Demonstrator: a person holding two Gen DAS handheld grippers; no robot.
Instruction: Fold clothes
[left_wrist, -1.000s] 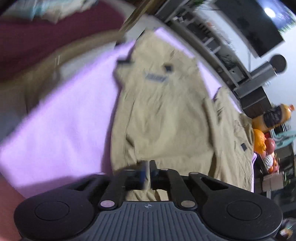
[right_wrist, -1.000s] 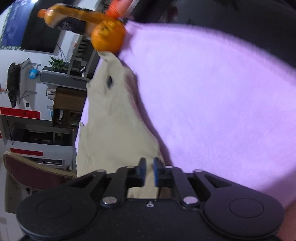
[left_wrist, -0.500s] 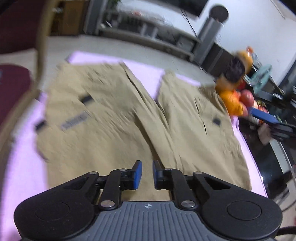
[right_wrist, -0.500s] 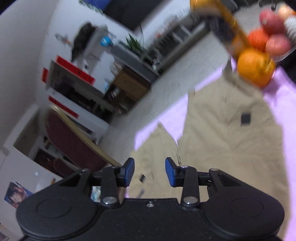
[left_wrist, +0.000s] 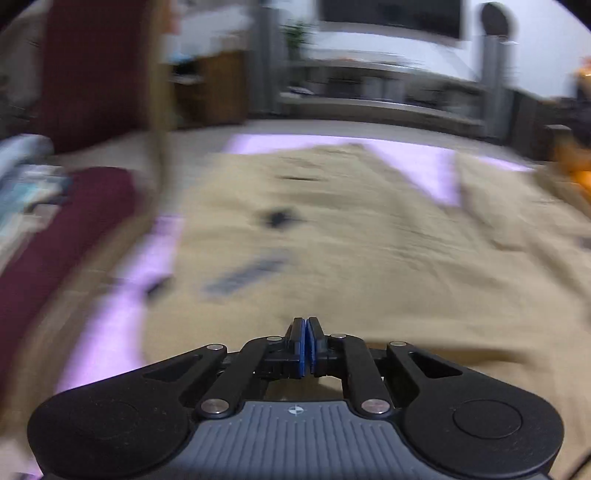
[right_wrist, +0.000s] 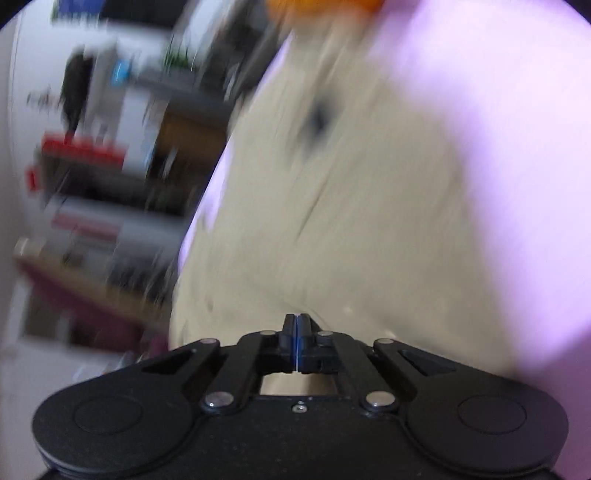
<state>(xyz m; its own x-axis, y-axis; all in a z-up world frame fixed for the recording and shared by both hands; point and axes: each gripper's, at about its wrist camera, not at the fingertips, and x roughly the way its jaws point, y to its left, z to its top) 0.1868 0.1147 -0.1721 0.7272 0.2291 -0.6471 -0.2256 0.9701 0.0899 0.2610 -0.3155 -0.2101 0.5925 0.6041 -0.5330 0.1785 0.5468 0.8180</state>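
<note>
1. The trousers (left_wrist: 369, 251), tan and spread wide, are seen ahead of the left tongs (left_wrist: 306, 330) on a counter covered by a lilac cloth (left_wrist: 122, 317); two legs are parted far ahead, with lilac showing between them.
2. The left tongs are seen pressed together, blue pads touching. Whether cloth is pinched between them cannot be told, since the near hem is hidden under the tips.
3. The right tongs (right_wrist: 296, 325) are likewise seen together, with only a thin pale line between the pads; a grip on fabric cannot be confirmed.
4. The step in hand is judged from the heavy blur to be a sweep over the garment. The scene fits either a carry of a pinched edge or a repositioning with nothing held.
5. Any coming fold is judged to call for a sure hold on a flat edge and an even carry, so that the layers are kept smooth.
6. In the left view the whole spread, dark patches and leg split are shown; in the right view only one leg, bare lilac to the right of the tongs and an orange thing (right_wrist: 317, 9) far ahead are shown.
</note>
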